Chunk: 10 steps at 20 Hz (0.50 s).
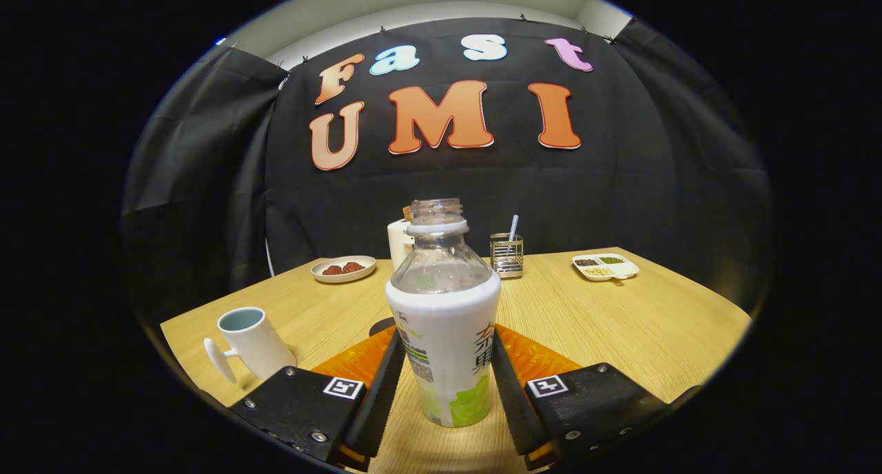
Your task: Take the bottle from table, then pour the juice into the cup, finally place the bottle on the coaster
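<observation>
On the light wooden table (620, 322) that fills the lower part of the scene, a clear plastic bottle with a white-and-green label sleeve (446, 336) stands upright, uncapped, and serves as the landmark for everything else. The hand-held gripper (446, 384) flanks the bottle: one finger lies along the left side of the label and the other along the right, both appearing to touch it, so the gripper seems clamped on the bottle, whose base appears to rest on the wood. Just behind the bottle's base an orange mat (544, 357) spreads to either side, and a small dark round piece (383, 326), possibly the coaster, peeks out at the bottle's left rear, mostly hidden.

To the bottle's left, well apart and nearer the table's front edge, a white ceramic cup with a handle and pale blue inside (253, 342) stands open-mouthed and looks empty. Behind the bottle to the left lies a shallow cream plate holding dark red pieces (343, 269). Directly behind the bottle's neck a white container (398, 243) is partly hidden. Behind and slightly right stands a small metal wire holder with a straw (506, 255). Far to the right rear rests a white divided dish of assorted grains (605, 266).
</observation>
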Each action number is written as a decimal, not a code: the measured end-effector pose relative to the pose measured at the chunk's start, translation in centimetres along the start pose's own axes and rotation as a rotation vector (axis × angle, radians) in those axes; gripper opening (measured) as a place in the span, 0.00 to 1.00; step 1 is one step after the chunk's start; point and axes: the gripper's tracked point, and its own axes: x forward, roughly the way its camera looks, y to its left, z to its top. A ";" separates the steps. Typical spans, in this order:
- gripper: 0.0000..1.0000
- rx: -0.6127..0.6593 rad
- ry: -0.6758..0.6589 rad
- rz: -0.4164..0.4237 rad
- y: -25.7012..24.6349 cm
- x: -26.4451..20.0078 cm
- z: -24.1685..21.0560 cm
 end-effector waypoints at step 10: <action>0.56 -0.087 -0.017 0.016 1.7 -0.8 2.0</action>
